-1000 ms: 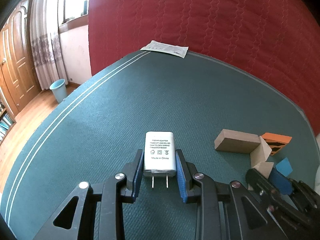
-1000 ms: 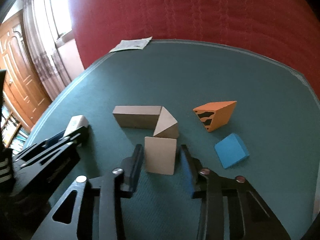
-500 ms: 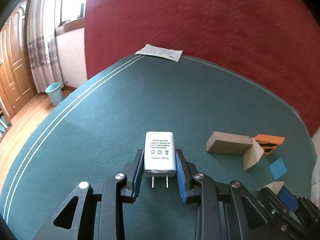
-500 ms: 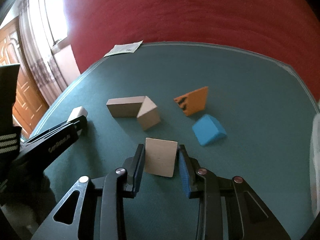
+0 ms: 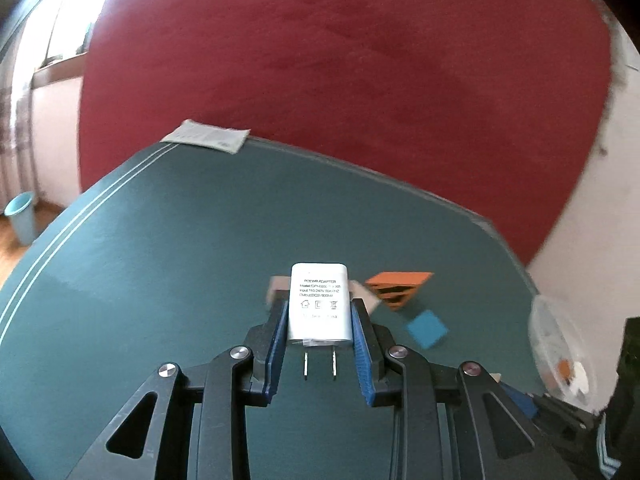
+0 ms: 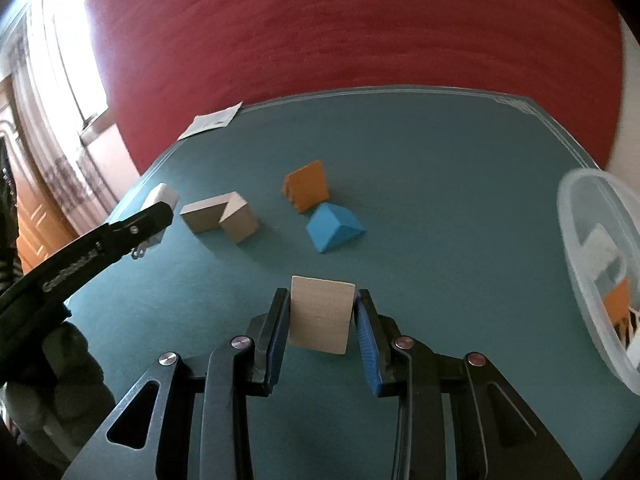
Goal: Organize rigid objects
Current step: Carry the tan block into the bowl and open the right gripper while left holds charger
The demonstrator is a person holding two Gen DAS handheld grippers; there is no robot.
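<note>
Wooden blocks lie four on the green worktop (image 6: 440, 200): two plain (image 6: 220, 218), one orange (image 6: 306, 184), one blue (image 6: 334, 226). Left tongs (image 5: 320, 322) clamp one white adapter (image 5: 320, 304); right tongs (image 6: 322, 316) clamp a fifth, plain block (image 6: 320, 314). One clear tub (image 6: 592, 264) holds perhaps three blurred pieces.

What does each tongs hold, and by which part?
Left tongs: white power adapter, gripped by its two narrow sides, prongs toward the camera. Right tongs: plain wooden block, by opposite side faces.
</note>
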